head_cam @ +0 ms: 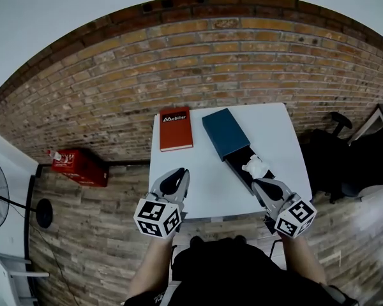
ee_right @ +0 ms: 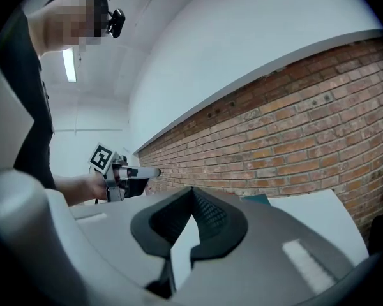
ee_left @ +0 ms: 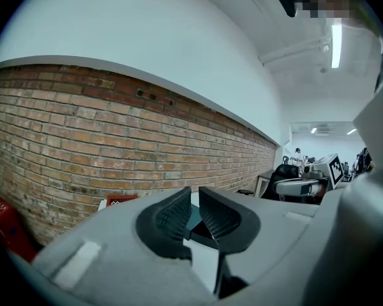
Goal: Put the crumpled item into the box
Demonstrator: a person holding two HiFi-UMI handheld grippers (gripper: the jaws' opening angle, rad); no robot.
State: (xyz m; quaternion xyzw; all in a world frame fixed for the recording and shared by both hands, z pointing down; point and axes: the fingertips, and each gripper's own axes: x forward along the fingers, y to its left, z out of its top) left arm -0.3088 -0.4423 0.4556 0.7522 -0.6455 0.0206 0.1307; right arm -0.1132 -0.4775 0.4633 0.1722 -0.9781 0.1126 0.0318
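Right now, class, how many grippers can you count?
2: left gripper over the white table's near edge, right gripper near the crumpled paper. None seems hidden.

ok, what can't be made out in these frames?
crumpled item: head view, too small to tell whether it sits fully inside the box tray; the right claw covers the tray's near end.
crumpled item again: outside both gripper views.
box: left gripper view shows only a sliver between the pads of the left claw.
table near edge: head view, hidden by both claws and the person.
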